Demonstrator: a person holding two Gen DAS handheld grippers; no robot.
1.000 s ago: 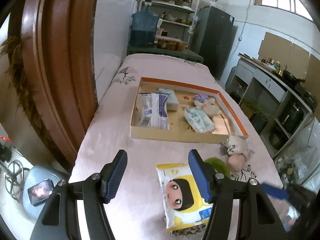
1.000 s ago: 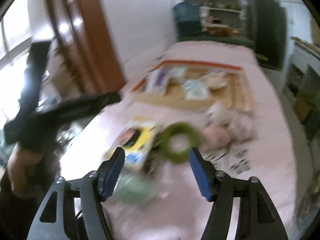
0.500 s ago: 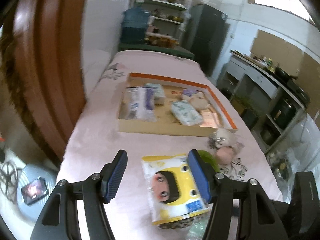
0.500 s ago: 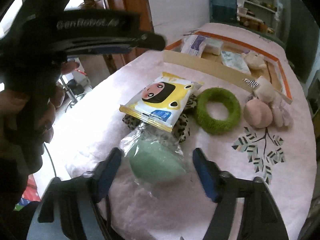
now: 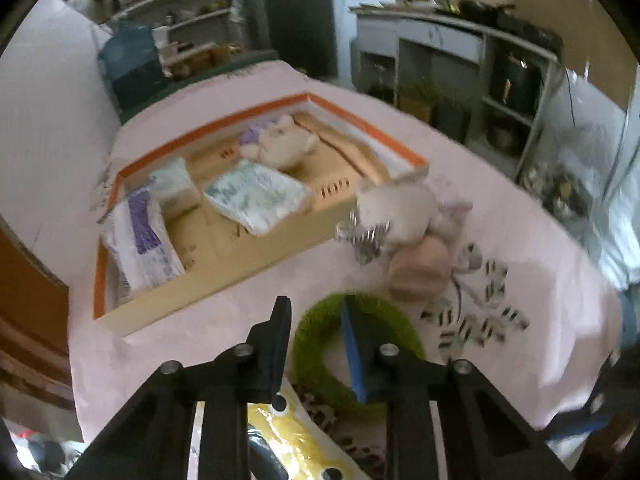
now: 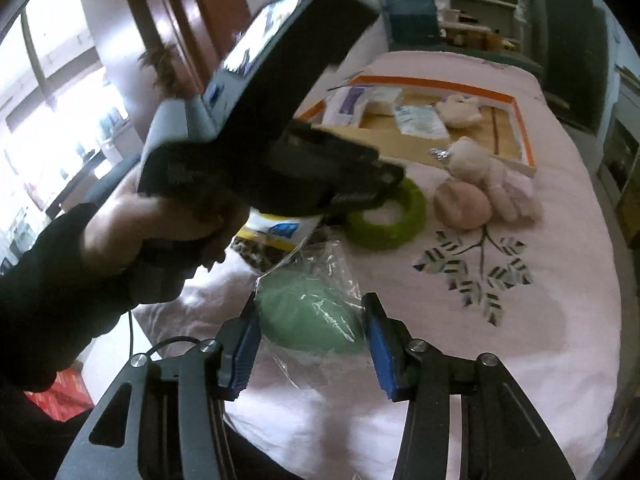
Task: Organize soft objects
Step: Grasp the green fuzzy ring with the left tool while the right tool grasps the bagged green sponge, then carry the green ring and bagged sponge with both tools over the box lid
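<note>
While both claws work over the pink-clothed surface [image 6: 540,360], the scene reads as follows.

Left claw [image 5: 316,340]: fingers partly apart, straddling the near-left arc of the green ring [image 5: 396,328], one finger outside it and the blue-padded one over its hole; contact cannot be told in the blur.

Right claw [image 6: 312,344]: fingers apart, one on each side of the green pad in a clear bag [image 6: 308,320], close to it; whether the pads touch it cannot be told.

Green ring: flat on the cloth, just beside the pink round plush [image 6: 462,204] and the white plush toy [image 6: 472,160].

Yellow cartoon packet [image 5: 296,440]: under the left claw, lying on a leopard-print item [image 6: 260,252].

Tray [image 5: 224,280]: shallow cardboard box with orange rim, beyond the ring, holding a purple-and-white packet [image 5: 140,240], a patterned tissue pack [image 5: 256,196], a small white pack [image 5: 176,184] and a cream plush [image 5: 280,148].

Left hand [image 6: 132,236]: gripping the left device's handle, seen from the right wrist camera.
</note>
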